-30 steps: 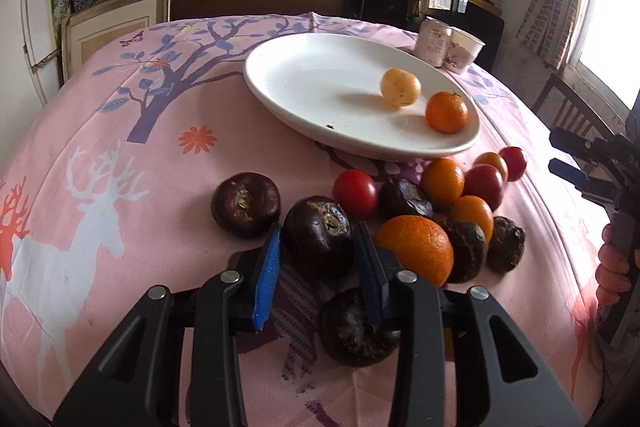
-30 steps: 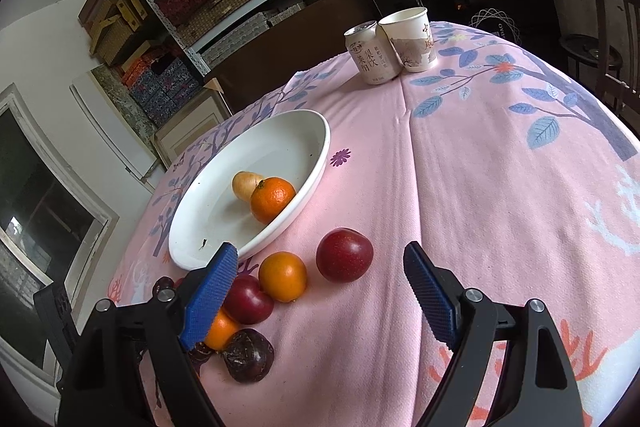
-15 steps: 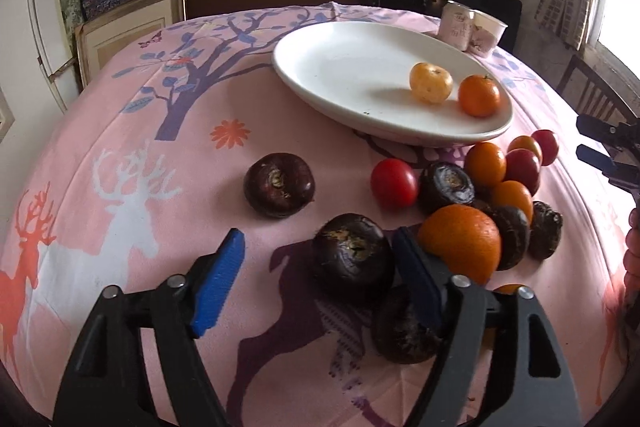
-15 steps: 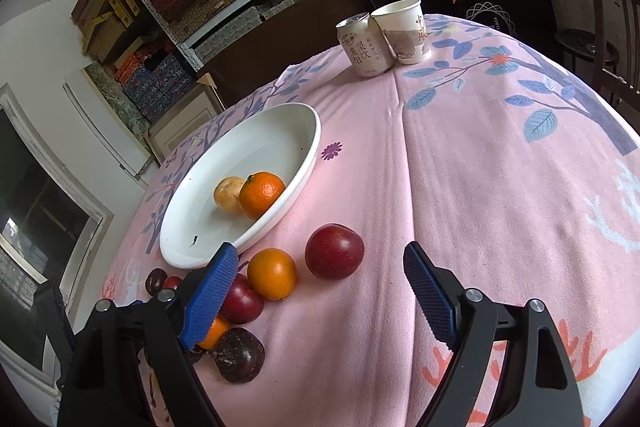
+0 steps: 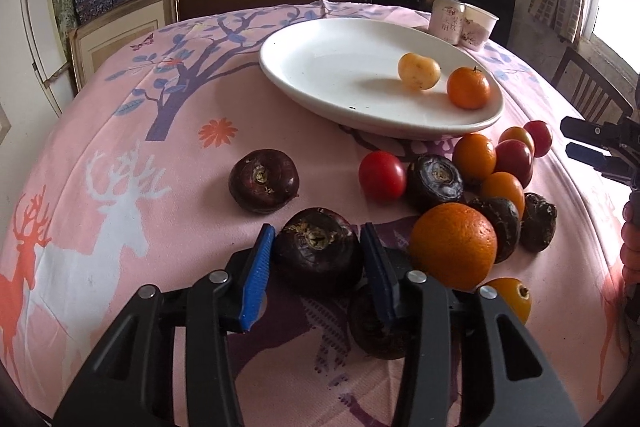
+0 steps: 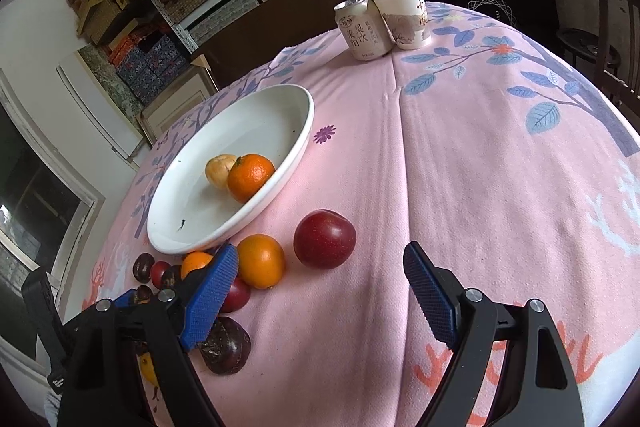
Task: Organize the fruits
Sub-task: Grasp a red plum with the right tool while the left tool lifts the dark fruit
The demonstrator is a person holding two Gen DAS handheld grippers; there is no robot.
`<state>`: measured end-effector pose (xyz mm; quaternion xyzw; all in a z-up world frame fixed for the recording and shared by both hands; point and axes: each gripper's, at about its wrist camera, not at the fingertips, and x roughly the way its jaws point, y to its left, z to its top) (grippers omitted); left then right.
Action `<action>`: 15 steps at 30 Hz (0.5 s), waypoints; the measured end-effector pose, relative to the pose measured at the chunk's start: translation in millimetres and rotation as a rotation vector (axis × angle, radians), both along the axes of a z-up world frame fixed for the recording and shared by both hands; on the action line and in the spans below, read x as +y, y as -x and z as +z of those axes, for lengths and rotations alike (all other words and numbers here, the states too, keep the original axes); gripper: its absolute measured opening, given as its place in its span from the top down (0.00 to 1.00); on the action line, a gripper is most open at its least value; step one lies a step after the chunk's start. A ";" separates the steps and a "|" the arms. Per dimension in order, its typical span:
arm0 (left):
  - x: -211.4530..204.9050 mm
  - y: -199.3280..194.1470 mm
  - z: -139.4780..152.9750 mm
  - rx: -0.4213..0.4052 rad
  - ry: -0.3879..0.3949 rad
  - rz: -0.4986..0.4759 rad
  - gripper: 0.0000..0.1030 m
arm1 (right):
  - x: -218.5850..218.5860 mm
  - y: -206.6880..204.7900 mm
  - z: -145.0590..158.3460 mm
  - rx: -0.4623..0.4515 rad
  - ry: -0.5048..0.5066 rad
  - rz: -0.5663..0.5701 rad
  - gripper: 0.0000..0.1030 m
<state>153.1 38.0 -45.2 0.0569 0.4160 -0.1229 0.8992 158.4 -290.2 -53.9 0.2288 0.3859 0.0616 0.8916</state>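
The left tongs (image 5: 316, 259) sit low on the bench (image 5: 120, 195), blue pads against both sides of a dark water chestnut (image 5: 318, 251) that rests on the pink cloth with its stem scar facing up; whether they press it I cannot tell. The right tongs (image 6: 320, 291) hang spread wide over bare cloth, gripping nothing, a red plum (image 6: 325, 239) just beyond them. In the left view, a second water chestnut (image 5: 264, 181) lies apart to the far left, scar upward, and a big orange (image 5: 454, 245) sits just right of the tongs among a cluster of small oranges, red fruits and more dark chestnuts. Farther off, the white plate (image 5: 320, 67) holds two fruits: one pale yellow fruit (image 5: 418, 71), long axis left to right, and one mandarin (image 5: 468, 87) to its right. One can (image 6: 362, 31) and one paper cup (image 6: 404, 15) stand touching at the far edge.
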 end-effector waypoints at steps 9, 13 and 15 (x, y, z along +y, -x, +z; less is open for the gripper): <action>3.1 -2.9 -1.8 0.017 0.022 0.003 0.58 | 3.6 -14.2 -16.6 0.061 -0.042 0.052 0.47; 4.0 -3.6 -2.1 0.019 0.028 0.003 0.58 | -1.2 -18.4 -19.3 0.052 -0.086 0.048 0.53; 4.6 -3.4 -2.1 0.018 0.032 0.003 0.58 | 0.6 -20.5 -20.8 0.057 -0.076 0.060 0.64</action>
